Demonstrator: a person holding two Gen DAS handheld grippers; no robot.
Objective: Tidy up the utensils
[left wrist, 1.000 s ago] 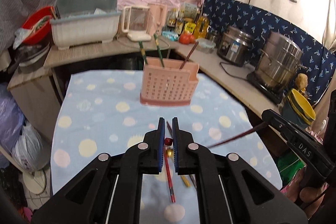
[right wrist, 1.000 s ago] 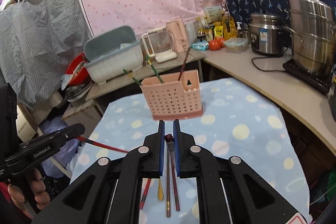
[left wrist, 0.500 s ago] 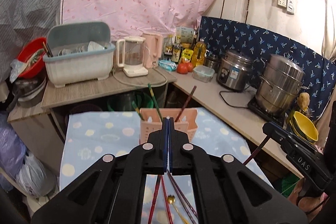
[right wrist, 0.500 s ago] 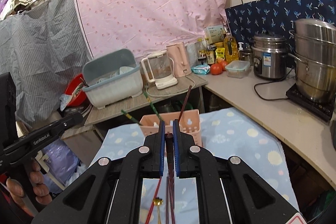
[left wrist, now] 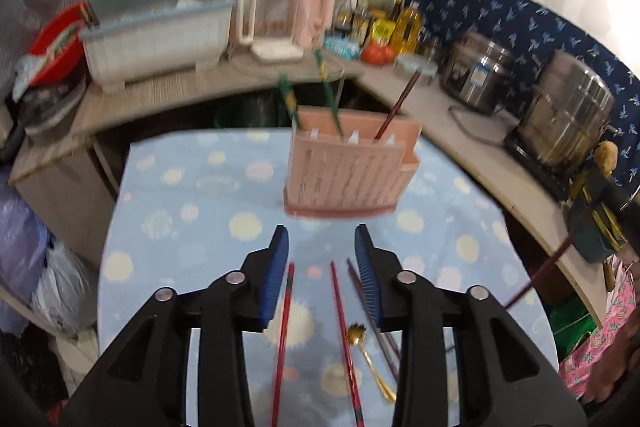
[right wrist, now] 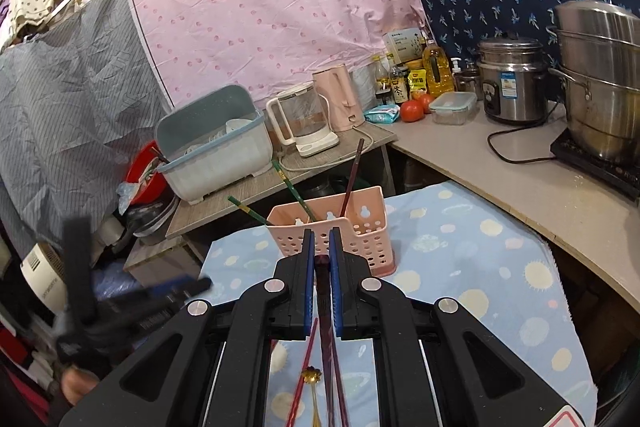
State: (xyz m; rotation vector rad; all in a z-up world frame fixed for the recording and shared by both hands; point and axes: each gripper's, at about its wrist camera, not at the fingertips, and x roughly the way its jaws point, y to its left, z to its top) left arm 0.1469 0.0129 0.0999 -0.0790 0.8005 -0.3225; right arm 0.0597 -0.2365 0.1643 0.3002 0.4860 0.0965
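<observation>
A pink perforated utensil holder stands on the dotted blue tablecloth with two green chopsticks and a dark red chopstick in it. My left gripper is open and empty above two red chopsticks, dark chopsticks and a gold spoon lying on the cloth. My right gripper is shut on a dark red chopstick and holds it above the table, just in front of the holder. The left gripper also shows blurred in the right wrist view.
A grey-blue dish rack, a glass kettle and a pink kettle stand on the wooden counter behind. Bottles, tomatoes, a rice cooker and a steel steamer pot line the right counter. The table edge drops off right.
My left gripper has opened and tilted down toward the utensils on the cloth; a red chopstick now lies below it. My right gripper still holds its chopstick, near the holder.
</observation>
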